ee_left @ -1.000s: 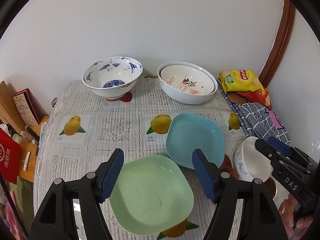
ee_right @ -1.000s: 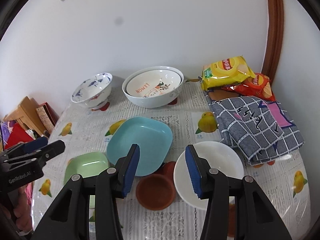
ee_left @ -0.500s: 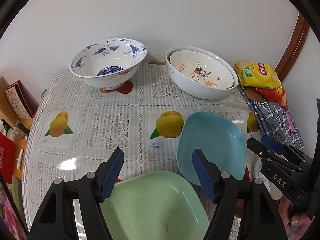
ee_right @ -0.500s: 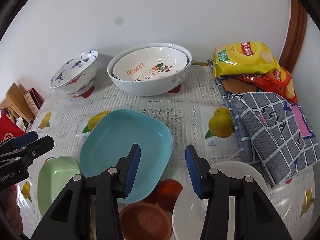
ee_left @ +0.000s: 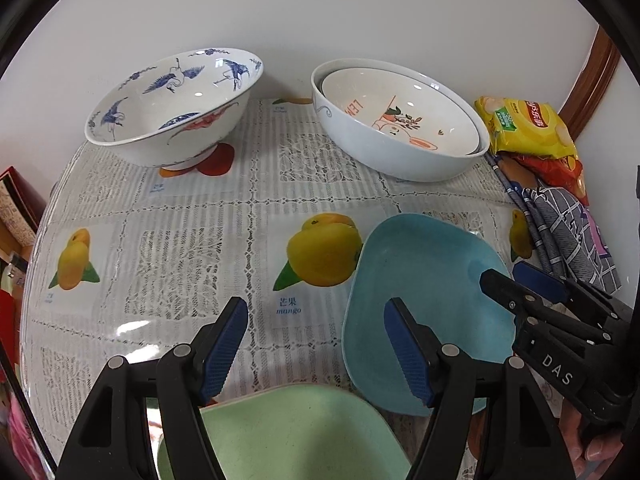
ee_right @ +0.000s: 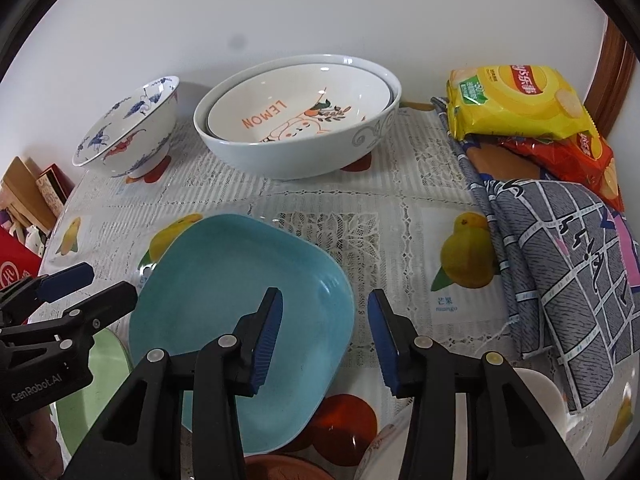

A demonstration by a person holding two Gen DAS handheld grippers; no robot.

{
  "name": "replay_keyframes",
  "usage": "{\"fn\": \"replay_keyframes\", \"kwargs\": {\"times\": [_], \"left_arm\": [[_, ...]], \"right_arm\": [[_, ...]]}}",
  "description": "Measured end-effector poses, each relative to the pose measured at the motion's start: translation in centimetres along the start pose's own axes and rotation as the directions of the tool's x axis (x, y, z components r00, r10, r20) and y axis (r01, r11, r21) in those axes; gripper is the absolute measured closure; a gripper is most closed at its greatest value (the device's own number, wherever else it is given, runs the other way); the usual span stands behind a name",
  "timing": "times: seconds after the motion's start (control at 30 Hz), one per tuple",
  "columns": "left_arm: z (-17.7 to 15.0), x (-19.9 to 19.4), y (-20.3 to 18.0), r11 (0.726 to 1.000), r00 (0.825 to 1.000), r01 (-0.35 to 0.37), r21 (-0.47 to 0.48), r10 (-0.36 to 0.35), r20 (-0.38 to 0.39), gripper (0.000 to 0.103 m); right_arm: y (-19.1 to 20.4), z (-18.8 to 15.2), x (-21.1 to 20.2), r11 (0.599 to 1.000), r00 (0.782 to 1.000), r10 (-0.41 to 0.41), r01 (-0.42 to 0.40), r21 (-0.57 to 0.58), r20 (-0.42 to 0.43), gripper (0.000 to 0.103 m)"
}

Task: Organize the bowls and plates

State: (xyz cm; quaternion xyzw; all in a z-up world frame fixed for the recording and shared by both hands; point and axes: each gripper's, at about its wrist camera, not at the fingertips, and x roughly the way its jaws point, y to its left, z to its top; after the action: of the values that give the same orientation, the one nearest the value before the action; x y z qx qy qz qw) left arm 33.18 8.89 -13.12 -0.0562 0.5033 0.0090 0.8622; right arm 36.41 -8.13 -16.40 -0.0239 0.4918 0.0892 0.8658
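Jaws apart, three bowls (ee_left: 176,112), two plates (ee_right: 240,320)

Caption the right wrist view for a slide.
Open right claw hovers over the blue plate, nested bowls behind, left claw alongside.

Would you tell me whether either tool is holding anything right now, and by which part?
Nothing is held: the left tool and right tool are both open and empty.

Green plate (ee_left: 280,436) cut off below
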Motion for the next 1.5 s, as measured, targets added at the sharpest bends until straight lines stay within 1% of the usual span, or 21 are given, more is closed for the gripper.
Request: {"fn": "replay_keyframes", "kwargs": {"times": [0.17, 0.33, 0.4, 0.47, 0.57, 0.6, 0.67, 0.7, 0.73, 0.77, 0.83, 0.9, 0.97, 1.0, 1.03, 1.07, 1.13, 1.23, 1.4, 1.47, 1.5], "left_arm": [[-0.1, 1.2, -0.4, 0.999, 0.999, 0.041, -0.005, -0.041, -0.027, 0.036], [0.1, 1.6, -0.9, 0.999, 0.999, 0.044, 0.011, -0.044, -0.029, 0.036], [0.2, 1.7, -1.0, 0.999, 0.999, 0.045, 0.016, -0.044, -0.030, 0.036], [0.2, 1.9, -1.0, 0.999, 0.999, 0.043, 0.018, -0.042, -0.032, 0.036], [0.2, 2.2, -1.2, 0.999, 0.998, 0.047, 0.023, -0.046, -0.035, 0.036], [0.2, 2.3, -1.3, 0.998, 0.998, 0.052, 0.025, -0.051, -0.036, 0.038], [0.2, 2.6, -1.3, 0.998, 0.997, 0.061, 0.022, -0.060, -0.044, 0.046], [0.2, 2.7, -1.3, 0.998, 0.997, 0.063, 0.018, -0.062, -0.048, 0.048], [0.1, 3.0, -1.2, 0.998, 0.996, 0.066, 0.012, -0.066, -0.055, 0.052], [0.1, 3.3, -1.2, 0.998, 0.996, 0.069, 0.008, -0.068, -0.062, 0.058], [0.0, 3.7, -1.1, 0.997, 0.995, 0.074, 0.001, -0.074, -0.072, 0.064], [0.0, 3.7, -1.0, 0.998, 0.996, 0.068, 0.002, -0.068, -0.063, 0.067], [0.0, 3.8, -1.1, 0.997, 0.995, 0.076, 0.004, -0.075, -0.063, 0.082], [0.0, 3.9, -1.0, 0.997, 0.995, 0.083, 0.002, -0.083, -0.064, 0.084], [0.0, 4.0, -1.0, 0.995, 0.993, 0.097, 0.000, -0.096, -0.063, 0.090], [-0.1, 4.0, -1.1, 0.994, 0.992, 0.109, 0.001, -0.108, -0.060, 0.091], [-0.1, 3.8, -1.3, 0.995, 0.994, 0.104, 0.013, -0.103, -0.048, 0.092], [0.0, 3.6, -1.3, 0.994, 0.993, 0.111, 0.016, -0.111, -0.042, 0.094], [-0.3, 3.2, -1.3, 0.996, 0.995, 0.094, 0.013, -0.093, -0.043, 0.096], [-0.4, 3.2, -1.1, 0.996, 0.995, 0.088, 0.001, -0.088, -0.048, 0.096], [-0.5, 3.1, -1.0, 0.996, 0.995, 0.090, -0.005, -0.090, -0.049, 0.096]], "right_arm": [[0.3, 0.0, 0.4, 1.000, 1.000, -0.012, 0.012, -0.005, -0.009, 0.063], [0.4, 0.0, 0.6, 1.000, 1.000, -0.028, 0.028, -0.001, -0.015, 0.065], [0.3, 0.1, 0.7, 0.999, 0.998, -0.053, 0.053, 0.000, -0.020, 0.068], [0.2, 0.1, 0.6, 0.997, 0.996, -0.082, 0.082, 0.002, -0.022, 0.069], [-0.2, 0.0, 0.7, 0.996, 0.995, -0.089, 0.089, 0.014, -0.034, 0.069], [-0.3, 0.0, 0.8, 0.995, 0.995, -0.096, 0.096, 0.015, -0.042, 0.069], [-0.1, -0.1, 1.0, 0.993, 0.992, -0.114, 0.114, 0.001, -0.047, 0.069], [0.1, -0.1, 1.1, 0.992, 0.991, -0.128, 0.128, -0.007, -0.050, 0.069], [0.2, -0.2, 1.2, 0.991, 0.990, -0.134, 0.133, -0.011, -0.052, 0.069], [0.3, -0.2, 1.3, 0.991, 0.989, -0.136, 0.135, -0.015, -0.054, 0.069], [0.4, -0.2, 1.4, 0.990, 0.988, -0.141, 0.140, -0.018, -0.056, 0.069], [0.5, -0.3, 1.5, 0.988, 0.987, -0.151, 0.150, -0.022, -0.055, 0.069], [0.6, -0.4, 1.5, 0.987, 0.986, -0.157, 0.156, -0.024, -0.050, 0.074], [0.6, -0.4, 1.6, 0.987, 0.986, -0.159, 0.158, -0.024, -0.048, 0.080], [0.5, -0.4, 1.6, 0.987, 0.986, -0.159, 0.158, -0.023, -0.046, 0.087], [0.5, -0.4, 1.5, 0.988, 0.987, -0.156, 0.155, -0.023, -0.040, 0.089], [0.4, -0.5, 1.5, 0.989, 0.988, -0.150, 0.150, -0.021, -0.027, 0.094], [0.3, -0.6, 1.3, 0.988, 0.988, -0.156, 0.156, -0.021, -0.016, 0.098], [0.0, -0.5, 1.0, 0.990, 0.991, -0.134, 0.134, -0.035, -0.021, 0.097], [0.1, -0.4, 0.6, 0.991, 0.991, -0.130, 0.130, -0.043, -0.007, 0.096], [0.2, -0.4, 0.3, 0.991, 0.992, -0.129, 0.129, -0.046, 0.001, 0.094]]}}
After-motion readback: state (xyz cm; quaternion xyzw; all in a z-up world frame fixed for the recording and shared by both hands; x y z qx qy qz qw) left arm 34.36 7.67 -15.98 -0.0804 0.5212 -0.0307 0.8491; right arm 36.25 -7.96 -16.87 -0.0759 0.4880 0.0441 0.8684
